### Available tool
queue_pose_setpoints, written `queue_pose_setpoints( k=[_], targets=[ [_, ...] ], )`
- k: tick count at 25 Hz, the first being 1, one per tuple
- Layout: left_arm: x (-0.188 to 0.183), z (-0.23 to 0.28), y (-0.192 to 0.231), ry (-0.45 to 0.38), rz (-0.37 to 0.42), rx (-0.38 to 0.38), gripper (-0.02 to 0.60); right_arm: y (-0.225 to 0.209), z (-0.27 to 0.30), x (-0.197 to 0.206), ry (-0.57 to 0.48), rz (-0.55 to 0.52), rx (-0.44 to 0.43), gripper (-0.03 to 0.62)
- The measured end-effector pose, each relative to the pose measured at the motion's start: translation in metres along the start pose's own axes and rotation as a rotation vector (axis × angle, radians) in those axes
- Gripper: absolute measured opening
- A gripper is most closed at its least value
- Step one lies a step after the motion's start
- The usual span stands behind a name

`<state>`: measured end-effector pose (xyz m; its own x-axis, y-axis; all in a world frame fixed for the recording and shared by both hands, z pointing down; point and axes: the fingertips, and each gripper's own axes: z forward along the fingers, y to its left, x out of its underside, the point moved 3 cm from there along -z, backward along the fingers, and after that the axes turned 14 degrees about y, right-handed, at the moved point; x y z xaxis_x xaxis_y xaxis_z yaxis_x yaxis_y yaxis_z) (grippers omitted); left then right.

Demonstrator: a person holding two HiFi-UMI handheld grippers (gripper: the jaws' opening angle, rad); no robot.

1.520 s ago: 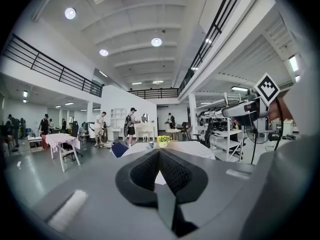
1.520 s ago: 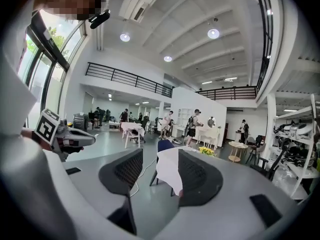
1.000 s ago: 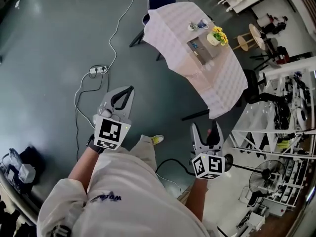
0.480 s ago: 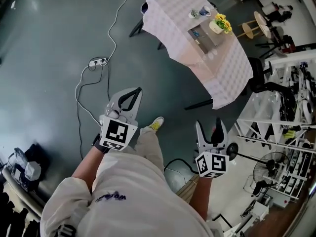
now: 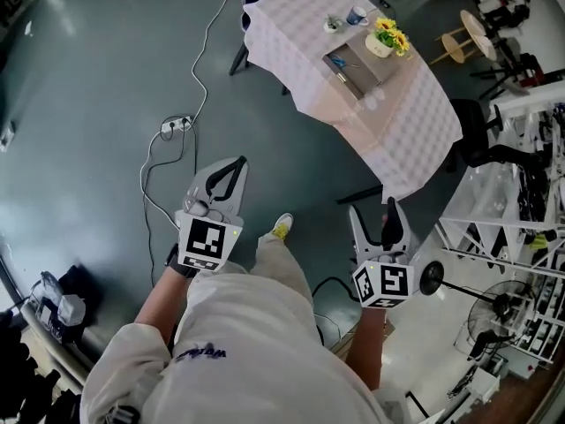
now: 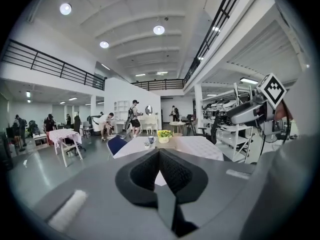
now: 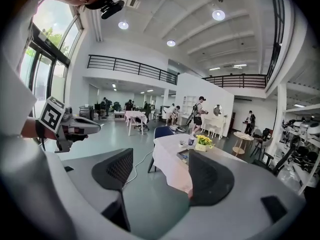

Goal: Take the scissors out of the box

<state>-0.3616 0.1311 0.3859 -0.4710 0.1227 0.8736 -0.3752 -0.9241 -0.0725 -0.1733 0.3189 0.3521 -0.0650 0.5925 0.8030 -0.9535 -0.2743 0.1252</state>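
left gripper [image 5: 237, 166]: jaws shut together, nothing in them
right gripper [image 5: 374, 221]: jaws apart, empty
table [image 5: 415, 122]: well off across the floor
box [image 5: 362, 71]: on the table; scissors presumably inside, too small to tell
progress: nothing done yet, gotta reach the table first

The person wears a cream short-sleeved shirt [image 5: 238, 343] with dark blue print, pale trousers [image 5: 278, 261], a yellow-green shoe [image 5: 282, 226] and a black wristband [image 5: 173, 263].
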Motion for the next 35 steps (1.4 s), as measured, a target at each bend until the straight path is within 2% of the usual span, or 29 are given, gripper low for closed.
queue_pose_setpoints(
  k=[6,10,18,26,35],
  targets=[
    [-0.047,0.063,-0.025,0.034,0.070,-0.049,0.003,-0.088,0.031,0.005,-0.031,0.028,-0.014,0.342],
    [-0.073,0.102,-0.056,0.054,0.082,-0.061,0.003,-0.147,0.041,0.016,-0.036,0.061,-0.025,0.327],
    [-0.107,0.156,-0.105,0.100,0.105,-0.064,0.003,-0.227,0.060,0.029,-0.036,0.084,-0.057,0.306],
    [-0.127,0.208,-0.088,0.116,0.083,-0.079,0.003,-0.257,0.117,0.006,-0.024,0.061,-0.102,0.293],
    [-0.162,0.276,-0.048,0.069,0.040,-0.063,0.003,-0.269,0.179,-0.047,-0.001,-0.016,-0.121,0.281]
  ],
)
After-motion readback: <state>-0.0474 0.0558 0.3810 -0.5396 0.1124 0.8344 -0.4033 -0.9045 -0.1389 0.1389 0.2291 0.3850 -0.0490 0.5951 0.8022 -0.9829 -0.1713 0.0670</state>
